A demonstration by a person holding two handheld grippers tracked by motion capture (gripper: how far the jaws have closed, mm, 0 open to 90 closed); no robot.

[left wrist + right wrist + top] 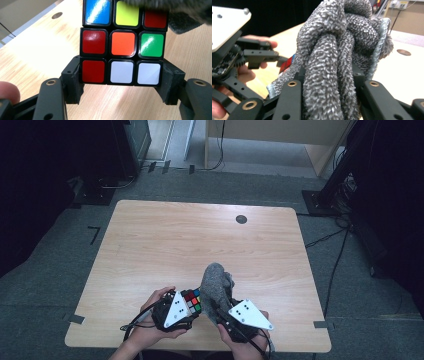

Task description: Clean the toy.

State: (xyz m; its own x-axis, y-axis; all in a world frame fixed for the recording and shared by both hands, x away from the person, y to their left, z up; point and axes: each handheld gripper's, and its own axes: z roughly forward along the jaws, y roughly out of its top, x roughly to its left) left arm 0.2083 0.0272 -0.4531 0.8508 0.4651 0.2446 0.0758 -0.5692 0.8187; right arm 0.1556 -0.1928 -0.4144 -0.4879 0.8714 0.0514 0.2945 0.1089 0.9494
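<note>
left gripper (122, 75) clamps cube (122, 43) | right gripper (329, 82) grips cloth (337, 50) touching cube

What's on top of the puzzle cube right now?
A bunched grey cloth, clamped in the right hand-held gripper, lies over the top edge of the puzzle cube held by the left hand-held gripper. The cube's upper face is covered, so its colours can't be seen.
</note>
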